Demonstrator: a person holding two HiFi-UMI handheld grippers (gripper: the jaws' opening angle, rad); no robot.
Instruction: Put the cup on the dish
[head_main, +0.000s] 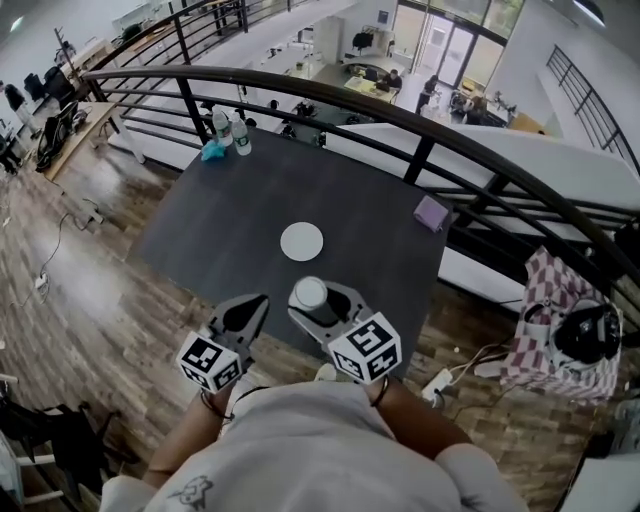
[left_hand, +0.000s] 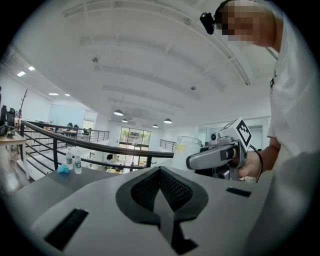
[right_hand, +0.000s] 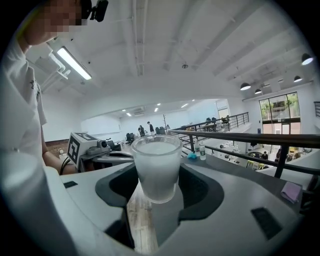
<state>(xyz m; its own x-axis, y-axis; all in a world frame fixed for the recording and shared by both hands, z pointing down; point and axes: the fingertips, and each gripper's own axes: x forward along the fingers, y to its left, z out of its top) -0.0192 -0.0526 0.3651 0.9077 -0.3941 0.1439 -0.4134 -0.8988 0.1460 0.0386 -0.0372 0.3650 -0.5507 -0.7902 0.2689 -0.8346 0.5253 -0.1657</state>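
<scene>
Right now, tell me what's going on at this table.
A person works two handheld grippers. The right gripper is shut on a frosted cup, held in the air at the near edge of the dark table. The white dish lies bare mid-table, ahead of the cup. The left gripper is shut and empty beside it.

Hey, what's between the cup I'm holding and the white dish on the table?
Nothing: in the head view, only bare dark tabletop separates the cup from the dish.
</scene>
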